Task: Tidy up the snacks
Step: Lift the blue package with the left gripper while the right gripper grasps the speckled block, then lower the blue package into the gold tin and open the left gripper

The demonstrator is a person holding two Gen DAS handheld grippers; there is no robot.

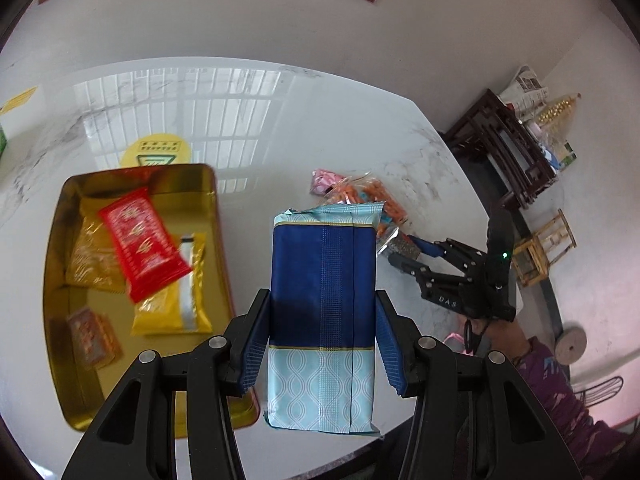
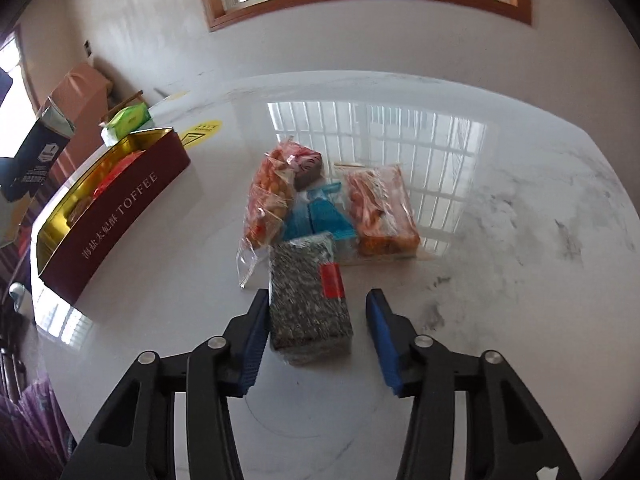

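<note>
While my left gripper pinches the blue packet aloft beside the gold tin, my right gripper, spread, straddles the speckled packet on the table, so next I'd lower blue into the tin.

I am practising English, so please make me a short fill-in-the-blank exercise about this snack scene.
1. The left gripper holds a ____ packet.
2. The red packet lies inside the ____ tin.
3. The speckled black packet lies between the fingers of the ____ gripper.

Missing words: blue; gold; right
</note>
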